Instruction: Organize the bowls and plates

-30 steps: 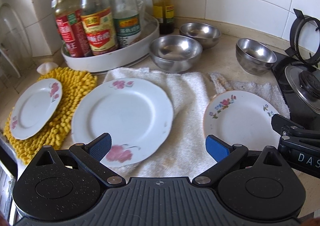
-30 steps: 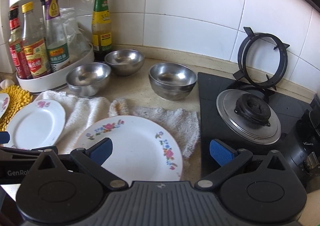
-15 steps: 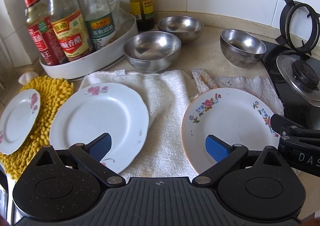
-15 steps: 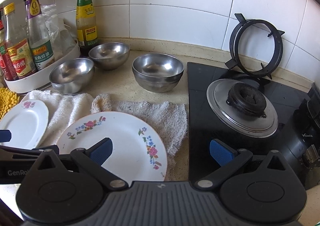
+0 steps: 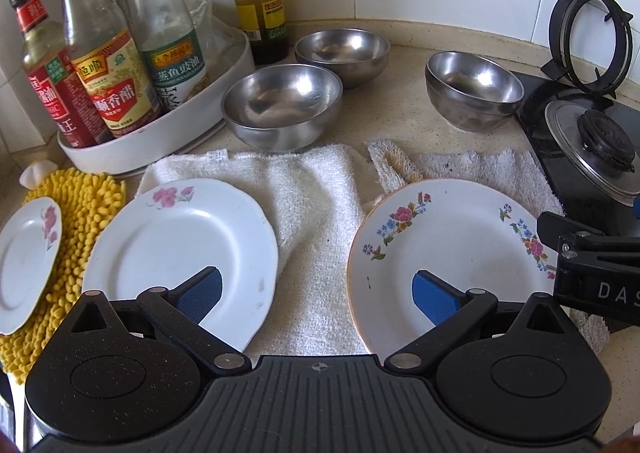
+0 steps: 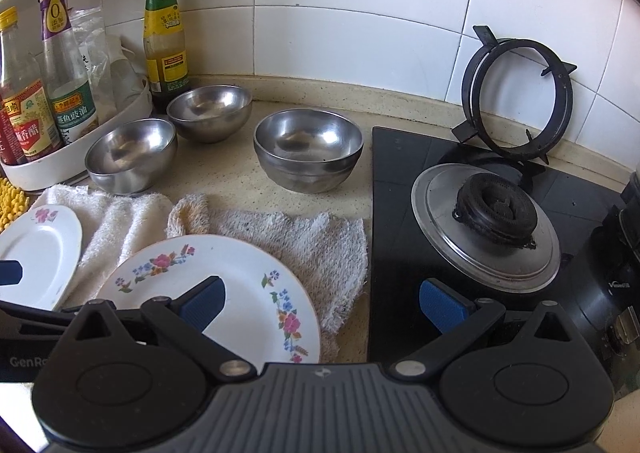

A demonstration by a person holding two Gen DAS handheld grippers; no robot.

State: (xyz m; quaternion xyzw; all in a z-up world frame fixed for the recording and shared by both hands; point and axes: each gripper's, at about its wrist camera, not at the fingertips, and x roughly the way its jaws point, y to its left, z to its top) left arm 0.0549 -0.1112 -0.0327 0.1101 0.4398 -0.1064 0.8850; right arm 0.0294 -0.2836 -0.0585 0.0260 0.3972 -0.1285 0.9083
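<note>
Left gripper [image 5: 316, 293]: jaws spread wide, holding nothing, hovering over the towel gap between two plates.
Right gripper [image 6: 322, 303]: jaws spread, holding nothing, above the right edge of the flowered plate and the stove's front left corner.
Plates: flowered plate [image 5: 448, 253] on the grey towel [image 5: 480, 169] near the worktop's front edge; white plate [image 5: 180, 253] on the white towel [image 5: 316, 193]; small plate [image 5: 26, 257] on the yellow mat [image 5: 84, 213] at the left edge.
Bowls: three steel ones toward the back edge: left bowl [image 5: 282, 105], rear bowl [image 5: 342, 53], right bowl [image 5: 474, 91] just beside the stove [image 6: 480, 213]. The right one looks like two nested, though I cannot be sure.
Facing: plates lie flat, face up; bowls sit mouth up. All are round, so no long axis; any rim approach serves.
Risk, plates: thin rims lie close on soft towel, so a finger may push the plate or snag cloth instead of getting under.
Risk, slip: glazed plates and polished steel could slide from a shallow pinch and chip or clatter.
Risk, crowding: bottles [image 5: 116, 65] in the white tray [image 5: 160, 141] stand near the left bowl; a wide swing could knock them.
</note>
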